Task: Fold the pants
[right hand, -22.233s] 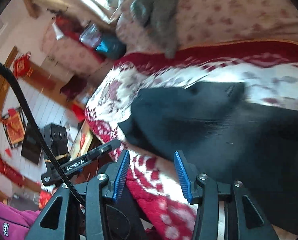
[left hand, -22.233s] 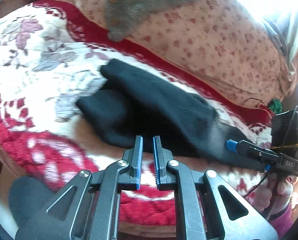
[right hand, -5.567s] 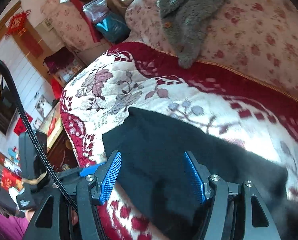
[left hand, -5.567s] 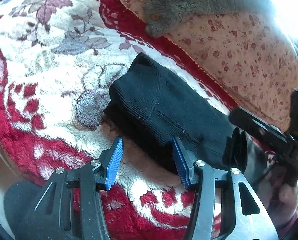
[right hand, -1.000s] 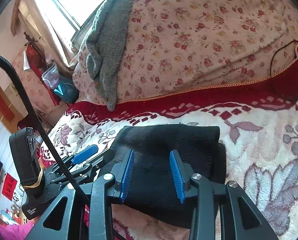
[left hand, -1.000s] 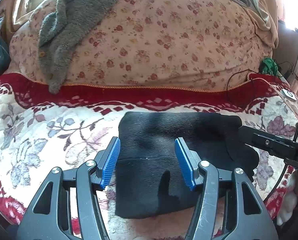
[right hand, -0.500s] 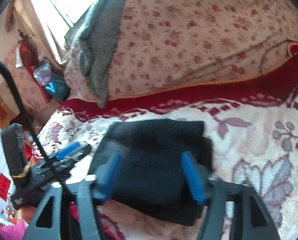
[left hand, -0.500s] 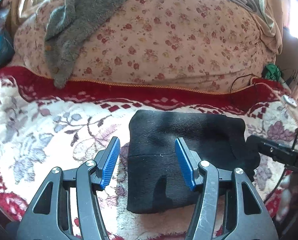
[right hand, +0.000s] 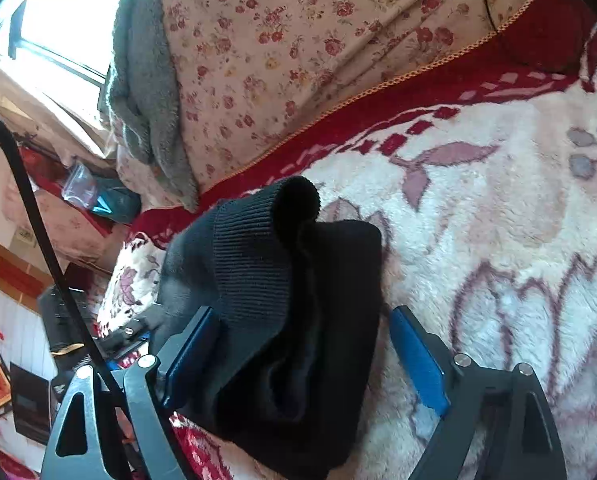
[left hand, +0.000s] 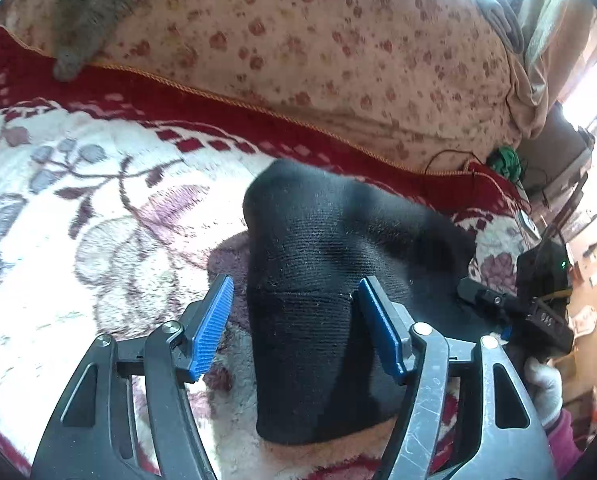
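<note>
Now folded black pants [left hand: 318, 280] on the bed blanket [left hand: 98, 208], between wide-open fingers of left gripper [left hand: 294, 326] and right gripper [right hand: 302, 356], both just opened, gripping nothing.

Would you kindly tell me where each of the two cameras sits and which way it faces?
Left wrist: rides the left hand-held gripper, looking down over the folded black knit pants on the floral plush blanket; its open blue-padded fingers and the gloved right hand show.
Right wrist: rides the right hand-held gripper, facing the pants' ribbed end; its wide-open fingers show.
Shared: pants, blanket, rose-print quilt.
</note>
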A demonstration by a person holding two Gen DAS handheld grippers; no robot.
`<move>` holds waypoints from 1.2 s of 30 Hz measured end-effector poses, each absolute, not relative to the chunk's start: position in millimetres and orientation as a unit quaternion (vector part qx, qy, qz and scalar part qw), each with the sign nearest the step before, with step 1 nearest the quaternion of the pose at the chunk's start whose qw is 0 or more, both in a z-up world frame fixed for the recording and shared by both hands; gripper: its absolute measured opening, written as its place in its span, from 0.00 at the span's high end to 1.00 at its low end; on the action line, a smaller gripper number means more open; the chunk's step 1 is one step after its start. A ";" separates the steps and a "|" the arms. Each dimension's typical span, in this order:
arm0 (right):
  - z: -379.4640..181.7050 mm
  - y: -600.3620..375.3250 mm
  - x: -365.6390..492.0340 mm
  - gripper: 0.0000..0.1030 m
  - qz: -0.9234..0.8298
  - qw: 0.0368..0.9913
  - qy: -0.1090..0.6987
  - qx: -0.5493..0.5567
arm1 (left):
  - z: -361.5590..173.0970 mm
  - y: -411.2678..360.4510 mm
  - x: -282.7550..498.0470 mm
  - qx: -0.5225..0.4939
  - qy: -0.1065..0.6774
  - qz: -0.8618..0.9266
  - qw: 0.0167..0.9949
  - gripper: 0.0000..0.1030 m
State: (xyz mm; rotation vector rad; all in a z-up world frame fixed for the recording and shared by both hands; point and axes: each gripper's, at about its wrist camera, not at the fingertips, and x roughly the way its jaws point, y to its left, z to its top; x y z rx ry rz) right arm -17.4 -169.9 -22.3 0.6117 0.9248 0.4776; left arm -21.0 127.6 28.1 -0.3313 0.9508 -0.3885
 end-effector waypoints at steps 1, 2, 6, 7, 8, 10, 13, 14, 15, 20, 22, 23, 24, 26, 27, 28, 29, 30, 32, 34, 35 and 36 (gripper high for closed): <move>-21.7 -167.9 -16.2 0.16 0.232 0.822 0.439 0.279 | 24.1 127.2 -19.3 -0.163 0.453 -0.186 0.857 0.27; -20.5 -165.9 -16.0 0.17 0.236 0.822 0.441 0.273 | 21.5 128.1 -17.8 -0.169 0.453 -0.188 0.855 0.25; -22.9 -161.1 -16.4 0.42 0.260 0.822 0.426 0.273 | 2.8 129.8 -8.0 -0.217 0.467 -0.211 0.831 0.23; -24.9 -161.9 -17.6 0.45 0.264 0.823 0.422 0.275 | 2.7 129.6 -7.6 -0.216 0.464 -0.214 0.832 0.24; -25.3 -163.7 -18.7 0.47 0.266 0.822 0.418 0.280 | 4.6 127.1 -8.0 -0.207 0.462 -0.216 0.835 0.34; -22.5 -165.4 -22.8 0.56 0.270 0.822 0.410 0.289 | 12.3 121.6 -11.0 -0.189 0.457 -0.227 0.839 0.44; -9.5 -163.0 -26.3 0.61 0.279 0.826 0.400 0.283 | 18.4 123.7 -11.8 -0.191 0.456 -0.227 0.839 0.56; -3.8 -161.4 -27.6 0.62 0.283 0.828 0.395 0.281 | 19.6 126.0 -10.8 -0.201 0.457 -0.226 0.837 0.60; 2.2 -159.1 -28.9 0.65 0.287 0.828 0.391 0.280 | 21.6 130.2 -11.5 -0.210 0.457 -0.225 0.835 0.62; 27.7 -132.7 -27.6 0.66 0.317 0.829 0.379 0.262 | 51.4 152.2 -26.1 -0.199 0.428 -0.207 0.857 0.64; 35.3 -117.8 -23.3 0.66 0.333 0.824 0.373 0.267 | 64.9 170.4 -31.7 -0.202 0.417 -0.199 0.863 0.64; 37.4 -111.6 -21.7 0.66 0.338 0.822 0.371 0.269 | 70.2 179.5 -34.2 -0.203 0.413 -0.195 0.866 0.64; 39.8 -102.9 -19.5 0.66 0.345 0.819 0.370 0.271 | 76.5 188.4 -36.3 -0.202 0.410 -0.188 0.870 0.64; 44.7 -80.3 -13.9 0.66 0.362 0.812 0.370 0.268 | 89.0 209.3 -43.3 -0.190 0.398 -0.167 0.882 0.64; 46.2 -68.0 -10.9 0.66 0.370 0.809 0.371 0.268 | 93.4 219.8 -46.8 -0.185 0.394 -0.157 0.886 0.64; 46.5 -57.1 -7.7 0.66 0.376 0.805 0.372 0.269 | 95.8 228.2 -48.5 -0.184 0.392 -0.149 0.889 0.64; 46.2 -45.1 -3.2 0.66 0.384 0.799 0.374 0.271 | 97.5 238.6 -49.9 -0.184 0.392 -0.140 0.890 0.64; 45.0 -30.5 1.6 0.66 0.392 0.794 0.378 0.271 | 98.4 250.0 -51.5 -0.186 0.393 -0.131 0.891 0.64; 41.8 -7.0 8.3 0.66 0.403 0.787 0.384 0.267 | 98.3 270.8 -54.5 -0.187 0.394 -0.108 0.893 0.64; 35.1 17.7 15.1 0.66 0.411 0.779 0.393 0.264 | 94.2 290.1 -56.9 -0.185 0.397 -0.087 0.895 0.64; 31.5 27.5 18.7 0.66 0.414 0.776 0.398 0.263 | 90.6 299.0 -58.1 -0.187 0.400 -0.078 0.894 0.64; 25.9 38.4 22.8 0.66 0.415 0.771 0.405 0.264 | 87.2 305.5 -58.9 -0.189 0.404 -0.071 0.892 0.64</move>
